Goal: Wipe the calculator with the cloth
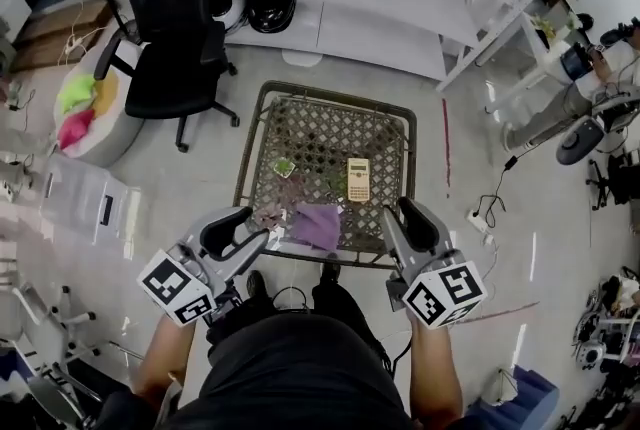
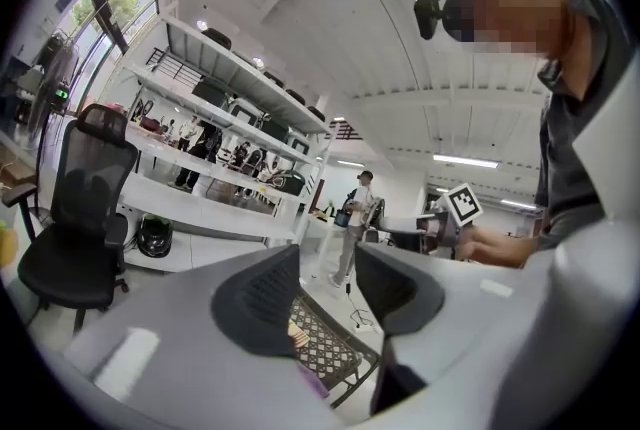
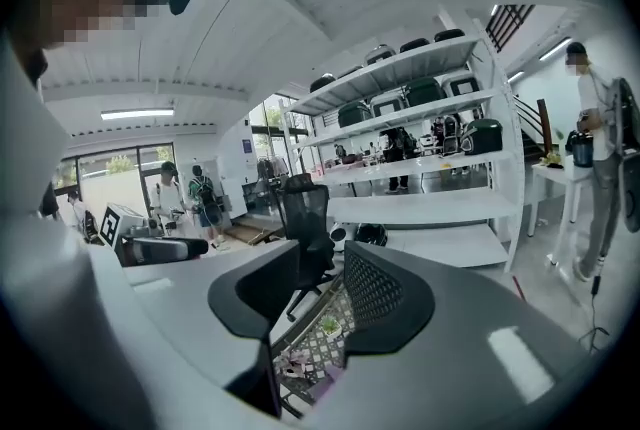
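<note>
A person stands at the near edge of a small lattice-topped table (image 1: 262,123), a gripper in each hand, with the wiping job not yet begun. The calculator (image 1: 358,180) lies flat and keys-up just toward 3 o'clock from the table's centre, a position that leaves its face open to a wipe. The purple cloth (image 1: 318,225) sits crumpled at 6 o'clock, close to the near rim and apart from the calculator.

The left gripper (image 1: 266,240) hangs at 7 o'clock off the table and the right gripper (image 1: 394,212) at 5 o'clock, flanking the cloth. Both point nearly level across the tabletop. Each gripper's own view shows its jaws standing apart with nothing between them, which suggests a pick-up of the cloth comes first. Being nearer, the left looks the likelier to take it.

A small potted plant (image 1: 284,166) sits at 9 o'clock, and an office chair (image 1: 175,18) stands beyond at 10 o'clock.
</note>
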The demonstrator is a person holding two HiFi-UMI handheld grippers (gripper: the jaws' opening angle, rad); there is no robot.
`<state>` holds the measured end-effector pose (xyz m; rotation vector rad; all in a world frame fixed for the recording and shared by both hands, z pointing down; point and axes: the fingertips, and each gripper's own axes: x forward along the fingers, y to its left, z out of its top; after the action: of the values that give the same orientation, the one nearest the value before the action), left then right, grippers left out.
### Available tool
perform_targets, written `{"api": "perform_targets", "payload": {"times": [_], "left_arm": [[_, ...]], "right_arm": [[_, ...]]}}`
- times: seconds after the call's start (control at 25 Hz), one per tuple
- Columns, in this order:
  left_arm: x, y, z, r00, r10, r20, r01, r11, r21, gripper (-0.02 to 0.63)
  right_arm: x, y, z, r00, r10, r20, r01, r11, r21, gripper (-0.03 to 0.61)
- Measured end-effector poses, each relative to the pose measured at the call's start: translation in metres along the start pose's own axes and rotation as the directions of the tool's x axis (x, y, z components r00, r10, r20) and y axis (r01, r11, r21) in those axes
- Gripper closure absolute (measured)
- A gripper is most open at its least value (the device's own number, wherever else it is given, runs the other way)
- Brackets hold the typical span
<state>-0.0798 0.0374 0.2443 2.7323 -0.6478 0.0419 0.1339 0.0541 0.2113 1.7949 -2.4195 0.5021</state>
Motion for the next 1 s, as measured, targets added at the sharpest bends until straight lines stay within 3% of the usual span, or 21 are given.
{"api": "perform_targets", "payload": {"times": [0.64,1.0], "left_arm": [[0.027,0.032,-0.041,0.996,0.039,-0.080,-0.042,0.998,-0.041,0.385],[0.039,0.033,-0.070,0.992,0.015,-0.127,-0.024,0.997,-0.071,0.385]], "right_arm": [[0.077,-0.014,-0.080,0.979,0.088,-0.182,-0.079,0.995,0.056,0.460],[0.111,-0.002,-0.115,0.955,0.142,-0.259,-0.124,0.988,0.087,0.460]]}}
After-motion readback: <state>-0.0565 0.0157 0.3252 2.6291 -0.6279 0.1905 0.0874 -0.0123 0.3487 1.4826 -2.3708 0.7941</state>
